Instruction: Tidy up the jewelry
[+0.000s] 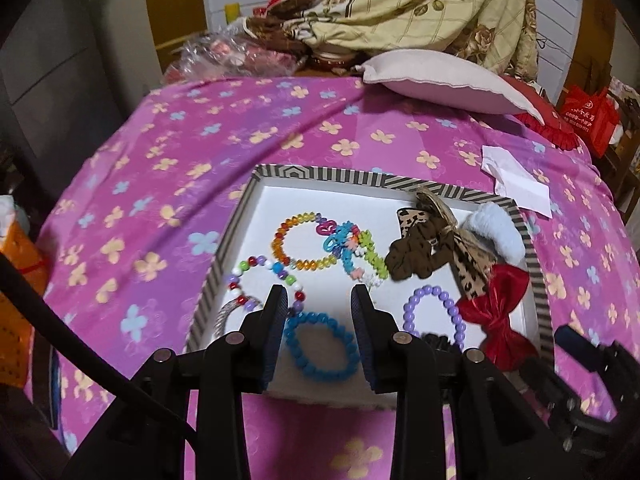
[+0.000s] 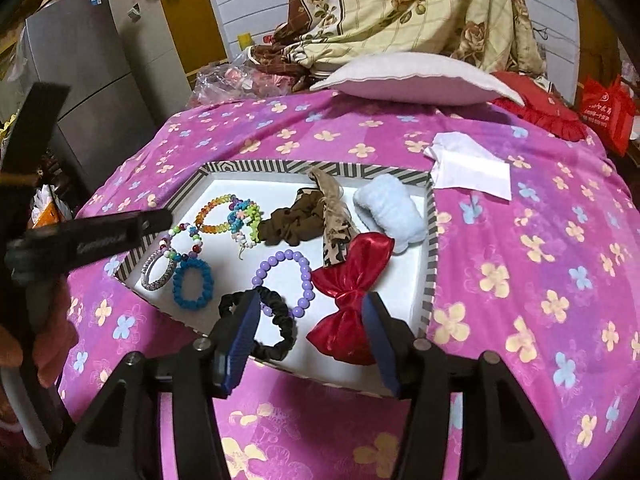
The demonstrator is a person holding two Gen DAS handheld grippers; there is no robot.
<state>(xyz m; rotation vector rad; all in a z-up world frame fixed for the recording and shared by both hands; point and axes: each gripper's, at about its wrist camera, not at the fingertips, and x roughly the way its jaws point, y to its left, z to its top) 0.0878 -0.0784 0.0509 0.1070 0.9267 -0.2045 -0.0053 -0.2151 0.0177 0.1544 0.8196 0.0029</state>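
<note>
**Both grippers hovering open over the jewelry tray**

A striped-rim tray (image 2: 430, 240) is lying on a pink flowered bedspread (image 2: 520, 264), holding the jewelry and hair pieces. The left gripper (image 1: 319, 300) is hanging over the tray's near left part with its jaws spread wide and nothing between the pads; a blue bead bracelet (image 1: 322, 350) is lying on the tray floor below the gap. The right gripper (image 2: 310, 308) is hovering over the near edge, jaws apart and gripping nothing, with a black scrunchie (image 2: 276, 332) beside its left finger and a red satin bow (image 2: 352, 292) beside its right finger. A purple bead bracelet (image 2: 282, 282) is sitting between scrunchie and bow. Farther back, an orange bead bracelet (image 1: 294, 242), a brown scrunchie (image 2: 298, 220) and a fluffy pale-blue piece (image 2: 390, 210) are resting.
</note>
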